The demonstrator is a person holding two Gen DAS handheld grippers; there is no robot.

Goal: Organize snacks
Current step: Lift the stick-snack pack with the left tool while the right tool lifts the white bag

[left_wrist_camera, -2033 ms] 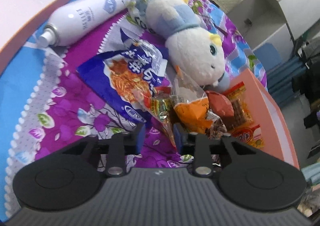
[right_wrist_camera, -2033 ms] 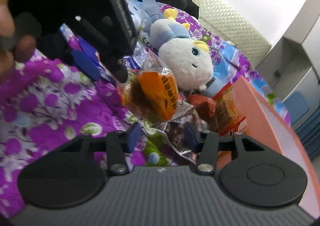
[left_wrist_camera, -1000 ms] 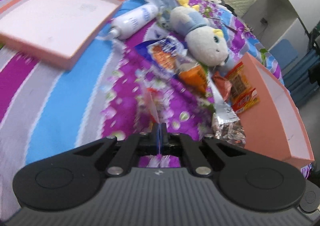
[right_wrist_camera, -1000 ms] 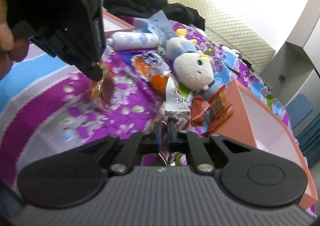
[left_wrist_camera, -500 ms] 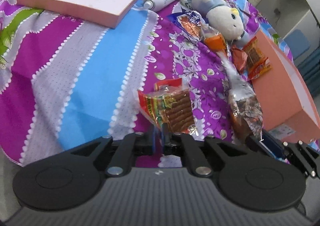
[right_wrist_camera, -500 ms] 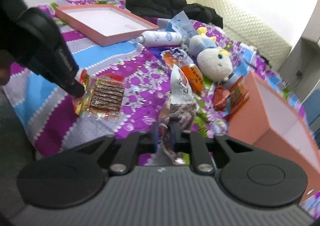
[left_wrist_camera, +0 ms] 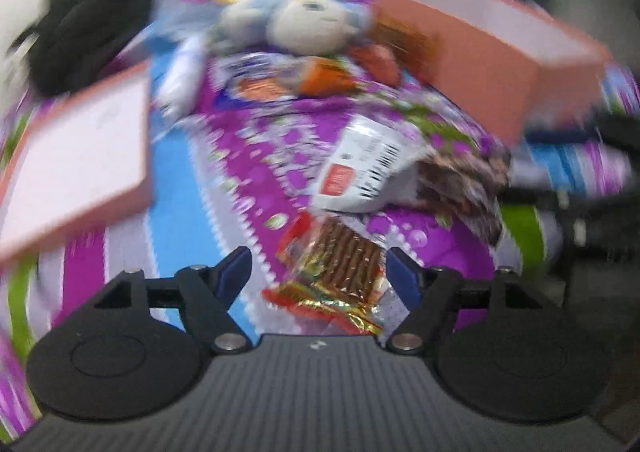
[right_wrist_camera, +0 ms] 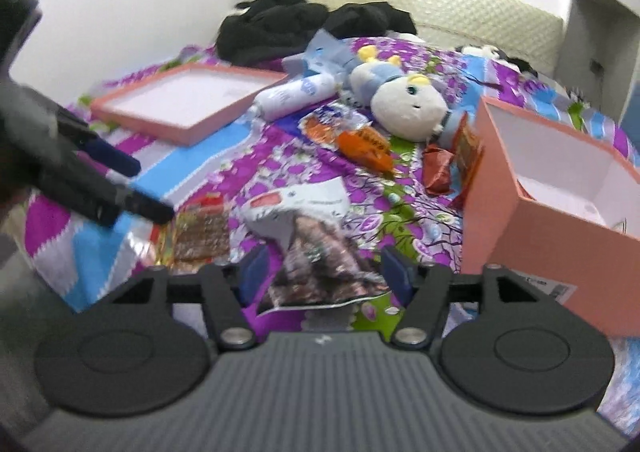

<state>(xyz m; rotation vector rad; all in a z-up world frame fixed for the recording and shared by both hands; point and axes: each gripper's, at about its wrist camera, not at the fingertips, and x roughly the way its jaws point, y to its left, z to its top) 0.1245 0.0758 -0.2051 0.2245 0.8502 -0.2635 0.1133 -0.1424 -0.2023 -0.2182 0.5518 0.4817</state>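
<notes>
Both my tools are opening: left tool point(left_wrist_camera: 318, 272) over the biscuit packet point(left_wrist_camera: 340, 272), right tool point(right_wrist_camera: 322, 272) over the silver bag point(right_wrist_camera: 316, 252), both beside the pink box point(right_wrist_camera: 532, 224); I should lift clear without snagging wrappers.

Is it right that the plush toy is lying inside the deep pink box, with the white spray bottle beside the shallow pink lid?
Not quite. The plush toy lies on the bedspread, outside the deep pink box, as the right wrist view shows. The rest holds: the white spray bottle lies beside the shallow pink lid.
</notes>
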